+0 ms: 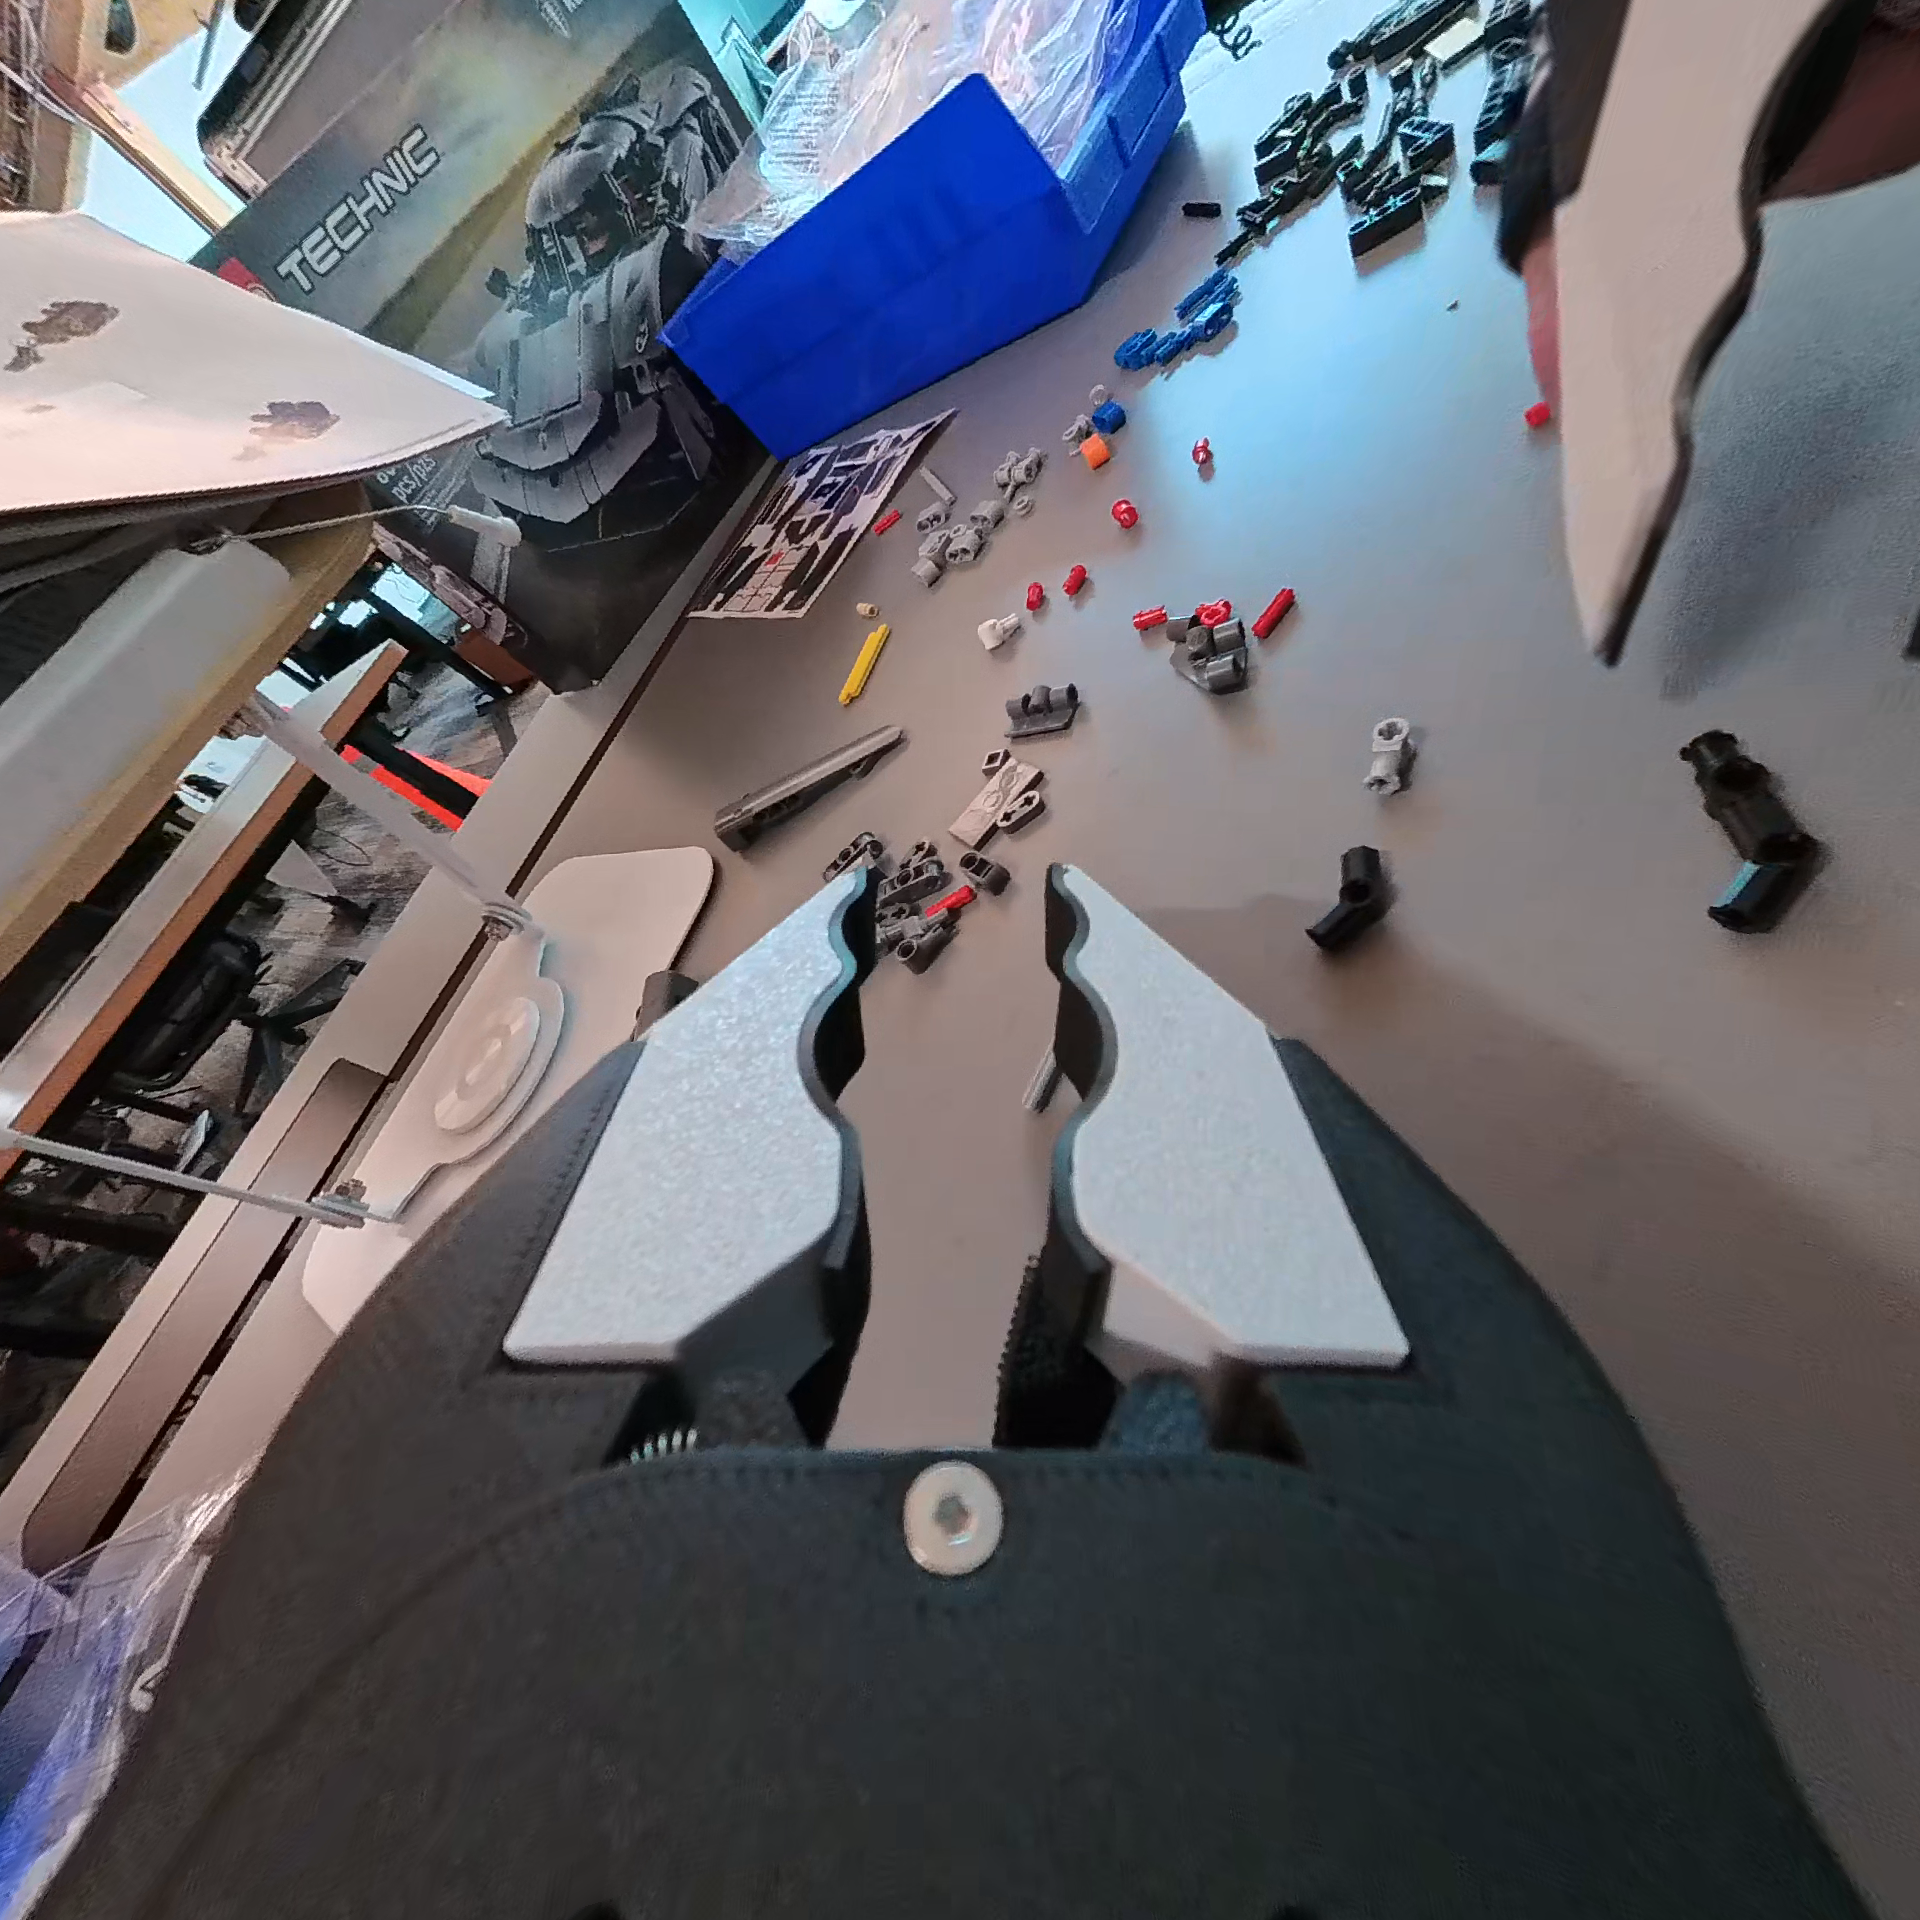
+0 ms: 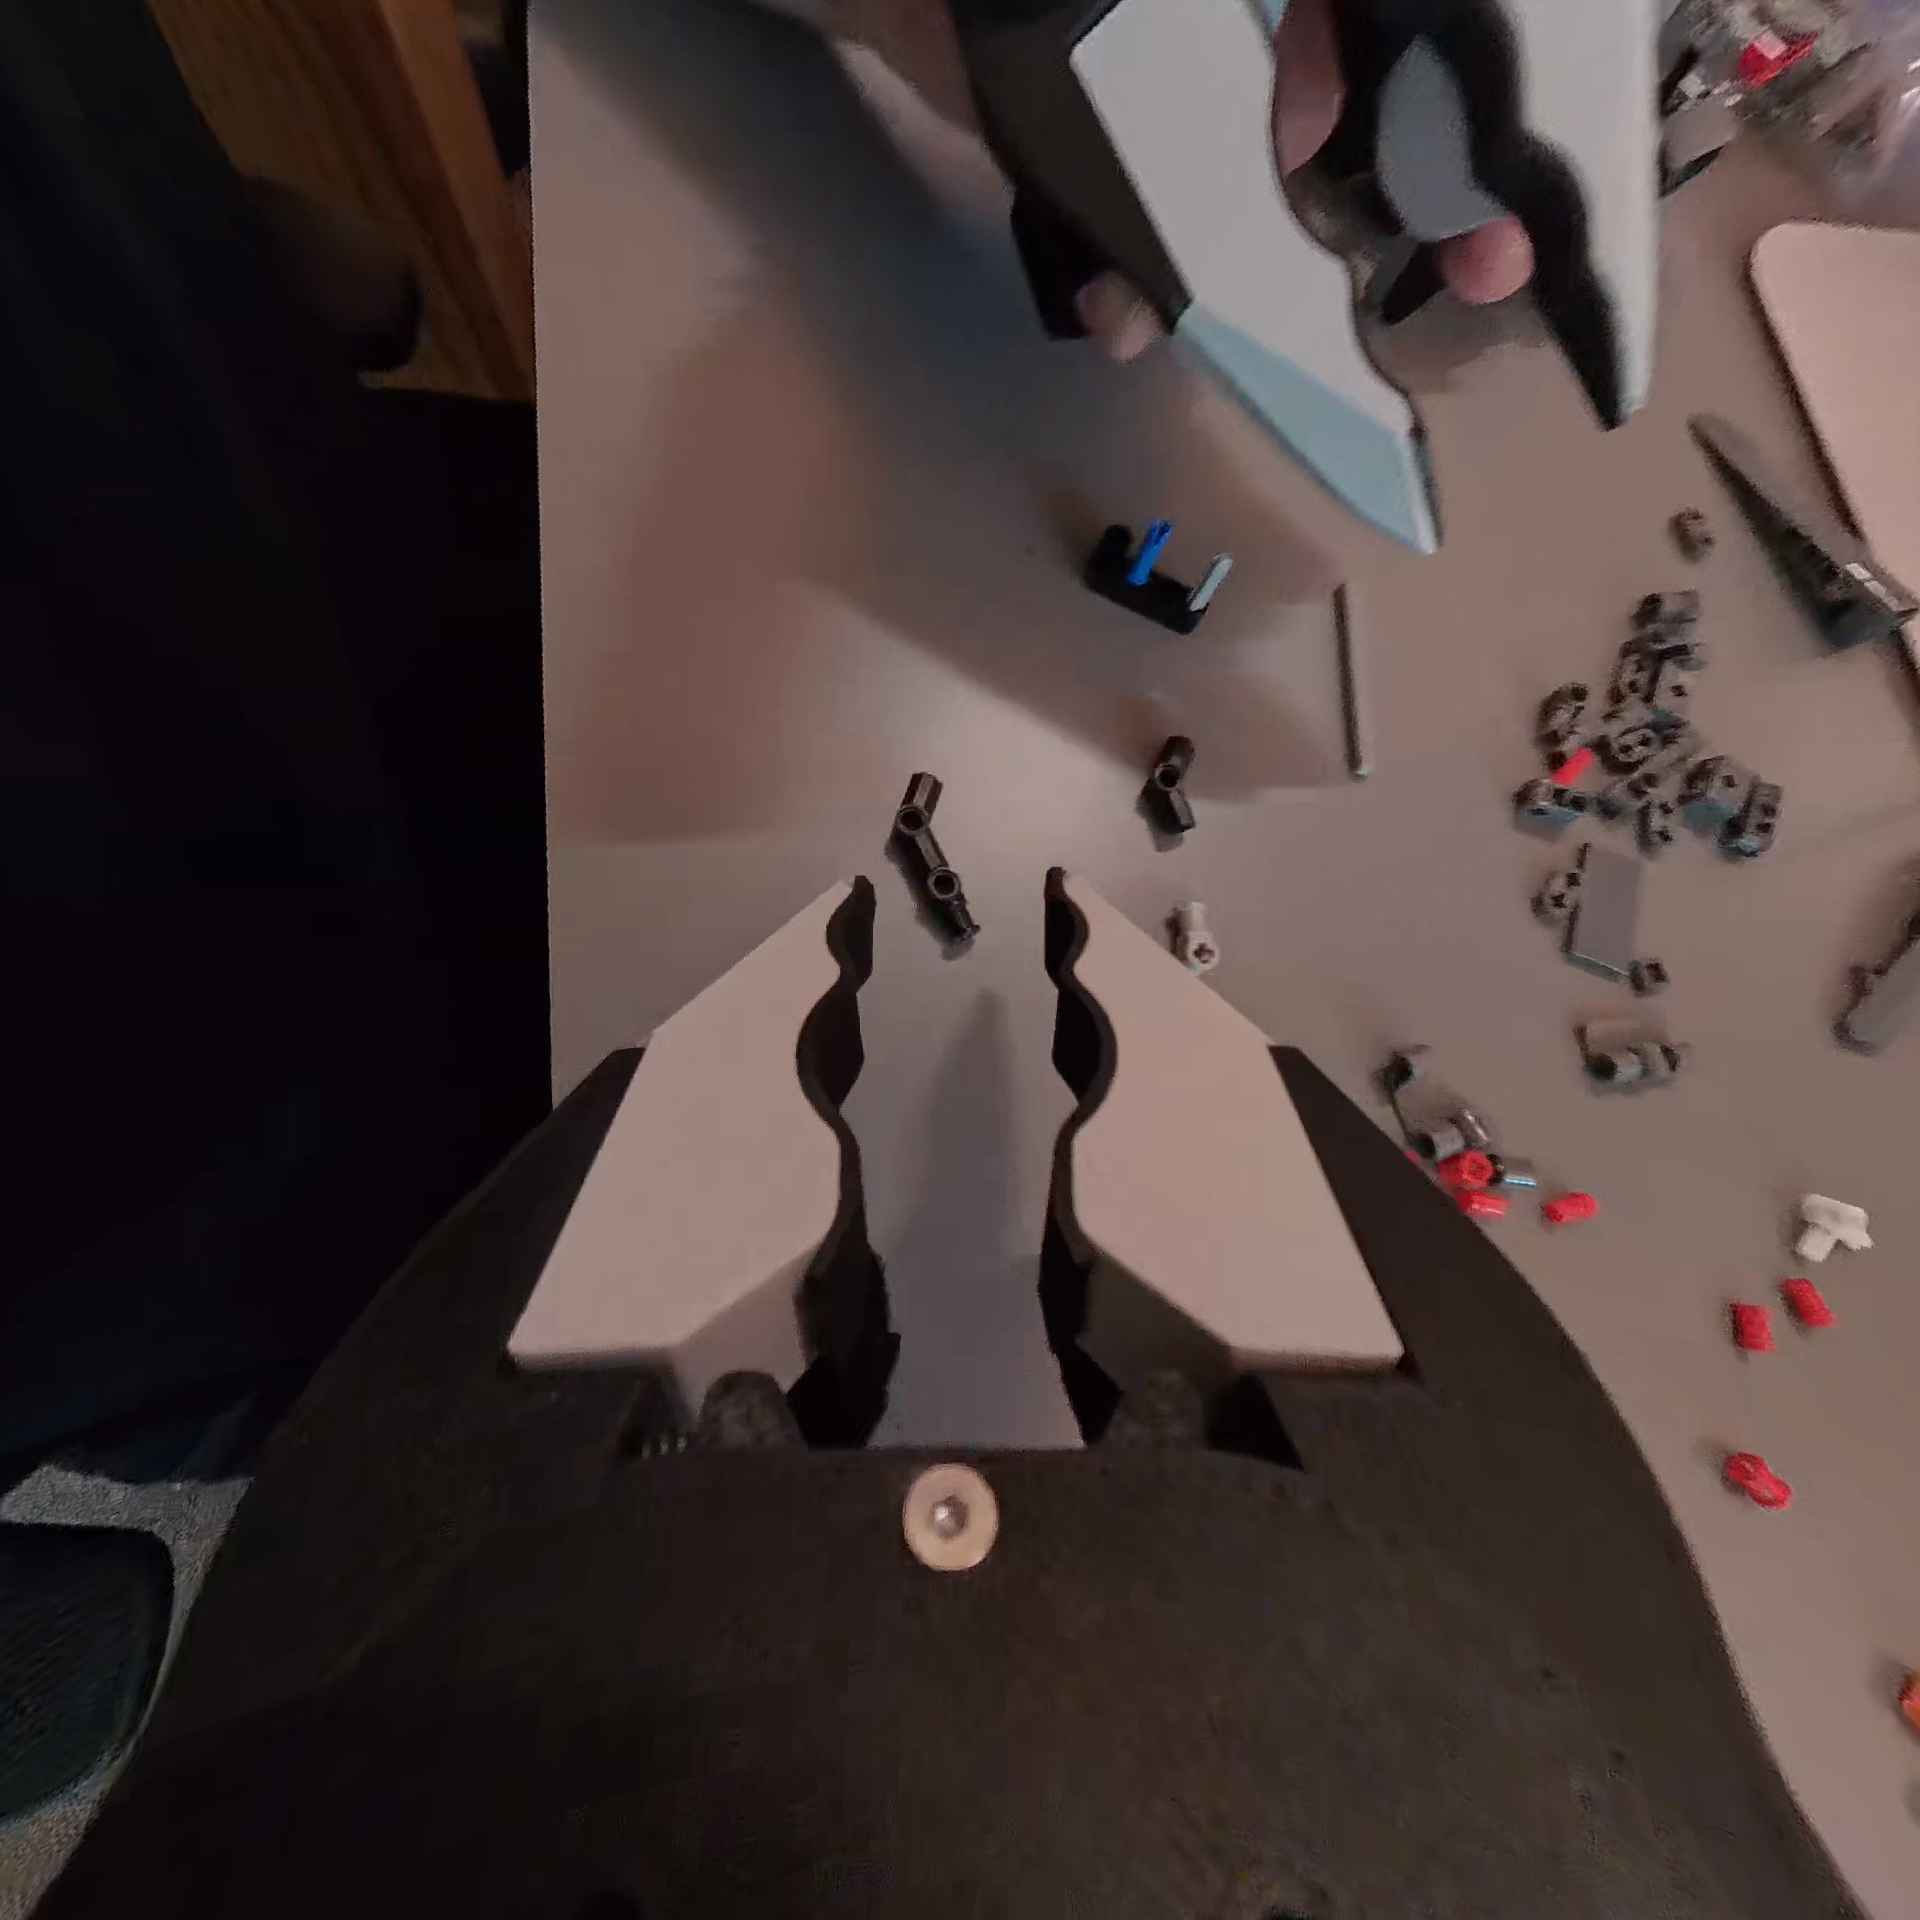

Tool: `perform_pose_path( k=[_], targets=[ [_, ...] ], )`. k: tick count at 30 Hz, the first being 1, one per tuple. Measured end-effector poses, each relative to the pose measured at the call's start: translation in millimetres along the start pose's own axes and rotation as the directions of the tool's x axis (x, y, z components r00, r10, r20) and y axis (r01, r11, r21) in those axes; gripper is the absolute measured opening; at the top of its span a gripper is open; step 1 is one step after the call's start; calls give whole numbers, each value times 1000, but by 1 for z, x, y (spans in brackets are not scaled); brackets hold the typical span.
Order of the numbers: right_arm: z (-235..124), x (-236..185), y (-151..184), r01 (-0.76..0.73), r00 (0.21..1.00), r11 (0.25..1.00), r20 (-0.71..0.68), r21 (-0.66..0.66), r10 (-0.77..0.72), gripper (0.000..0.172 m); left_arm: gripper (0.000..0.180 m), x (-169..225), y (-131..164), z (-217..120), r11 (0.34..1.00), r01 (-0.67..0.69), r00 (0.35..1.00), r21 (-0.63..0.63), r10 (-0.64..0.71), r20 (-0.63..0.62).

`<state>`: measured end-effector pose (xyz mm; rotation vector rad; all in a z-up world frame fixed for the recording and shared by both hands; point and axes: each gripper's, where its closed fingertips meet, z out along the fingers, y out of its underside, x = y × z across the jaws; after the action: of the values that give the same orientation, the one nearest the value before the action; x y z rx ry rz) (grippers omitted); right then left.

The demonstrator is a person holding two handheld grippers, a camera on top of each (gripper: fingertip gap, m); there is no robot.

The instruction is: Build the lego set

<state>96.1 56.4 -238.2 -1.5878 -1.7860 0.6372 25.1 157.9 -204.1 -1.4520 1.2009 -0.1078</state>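
Matt smooth table [image 1: 1351, 1143]; plastic bricks [image 1: 914, 904]; glossy blue plastic bin [image 1: 914, 270].

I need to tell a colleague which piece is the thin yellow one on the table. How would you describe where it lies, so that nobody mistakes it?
Start at the big blue bin at the far end of the grey table. A black-and-white sticker sheet lies in front of it. Just past that sheet's near corner lies the yellow stick, the only yellow piece, long and thin among short red and grey ones.

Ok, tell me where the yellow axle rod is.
In the left wrist view, the thin yellow plastic axle rod lies on the grey table, left of centre, just below the printed sticker sheet and above the long dark grey beam.
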Motion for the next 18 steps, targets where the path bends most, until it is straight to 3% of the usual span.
perform_pose_path(
  k=[6,10,18],
  targets=[
    [16,-3,9,4,999,998,37,-56,-2,21,29,4,-1,0,1000,-12,1000,6,12,-12],
    [22,-2,14,-3,999,997,47,-72,7,5,29,7,-2,0,1000,-17,1000,9,17,-26],
    [22,7,13,30,999,998,22,-50,-29,4,29,18,-10,-4,998,-36,996,53,40,-84]
  ],
)
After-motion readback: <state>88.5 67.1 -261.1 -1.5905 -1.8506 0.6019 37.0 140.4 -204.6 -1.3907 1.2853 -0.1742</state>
